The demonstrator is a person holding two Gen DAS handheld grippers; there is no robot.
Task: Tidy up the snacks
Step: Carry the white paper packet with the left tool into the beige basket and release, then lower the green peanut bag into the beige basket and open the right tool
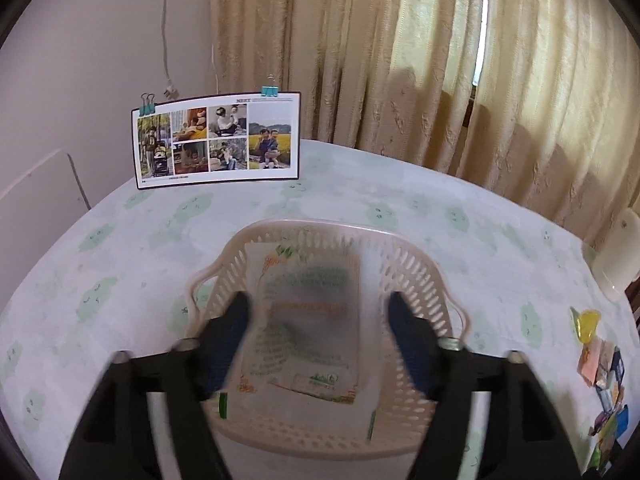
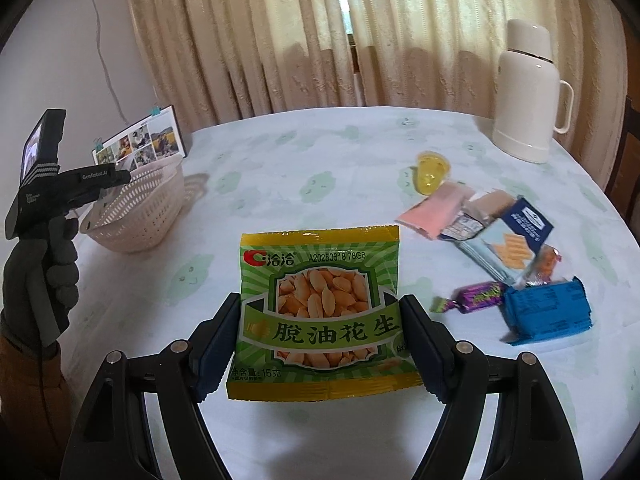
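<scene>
Peanut packet [image 2: 320, 308] held clear of the table [image 2: 320, 152] as snacks are sorted.

The right gripper [image 2: 320, 336] clamps the green packet by its side edges. The left gripper [image 1: 320, 320] hangs over the basket [image 1: 404, 268], jaws spread and gripping nothing; a blurred white packet [image 1: 308, 320] lies in the basket below them. A gloved hand [image 2: 44, 272] carries that gripper. Loose snacks [image 2: 508, 248] sit in a pile well right of the basket, near a white flask [image 2: 524, 92]. A photo card [image 1: 218, 140] stands behind the basket.
</scene>
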